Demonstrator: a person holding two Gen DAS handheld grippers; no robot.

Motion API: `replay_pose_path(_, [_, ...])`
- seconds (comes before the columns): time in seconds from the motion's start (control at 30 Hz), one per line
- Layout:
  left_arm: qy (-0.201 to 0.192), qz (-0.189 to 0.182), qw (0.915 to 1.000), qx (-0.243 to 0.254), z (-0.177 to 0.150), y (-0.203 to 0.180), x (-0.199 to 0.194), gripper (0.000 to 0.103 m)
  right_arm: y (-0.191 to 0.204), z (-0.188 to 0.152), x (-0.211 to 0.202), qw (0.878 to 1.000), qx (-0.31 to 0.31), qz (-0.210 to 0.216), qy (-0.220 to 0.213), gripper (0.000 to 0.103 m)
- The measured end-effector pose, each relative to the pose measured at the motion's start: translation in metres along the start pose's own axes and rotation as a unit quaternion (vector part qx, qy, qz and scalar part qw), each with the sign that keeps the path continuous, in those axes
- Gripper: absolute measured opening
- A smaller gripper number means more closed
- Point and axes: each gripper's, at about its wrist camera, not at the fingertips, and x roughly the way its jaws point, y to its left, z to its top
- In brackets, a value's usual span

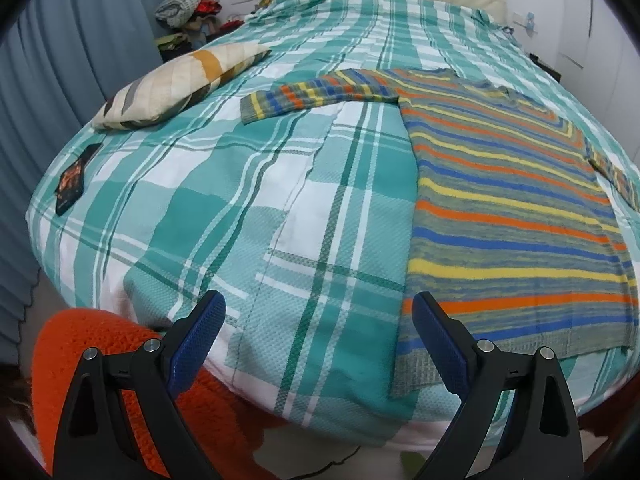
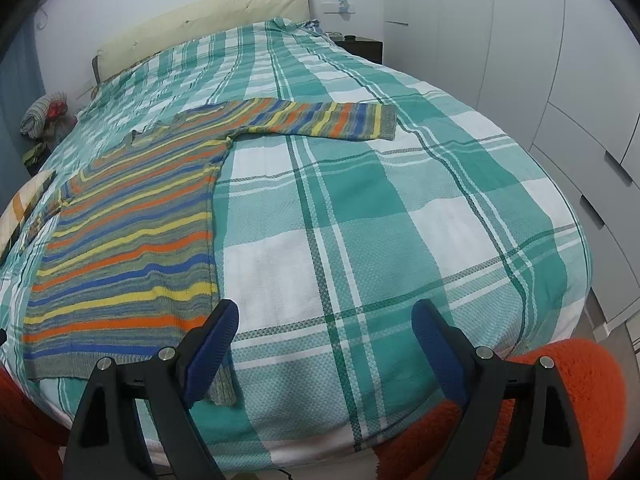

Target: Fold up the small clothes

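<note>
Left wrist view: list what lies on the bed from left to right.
Dark flat packet → patterned pillow → striped sweater's outstretched sleeve → striped sweater's body, all on the green plaid bedspread.

Both wrist views near bed (image 1: 280,208) foot, angled down; share sweater (image 1: 500,200).
</note>
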Motion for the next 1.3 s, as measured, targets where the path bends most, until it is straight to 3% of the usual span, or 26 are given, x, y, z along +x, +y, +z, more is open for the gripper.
replay_pose_path(1.3, [0.007,0.018,0.9991,0.039,-0.001,-0.017,0.002,0.095,0.022,-0.006,0.009,0.999,-0.050,0.008,0.015,0.088])
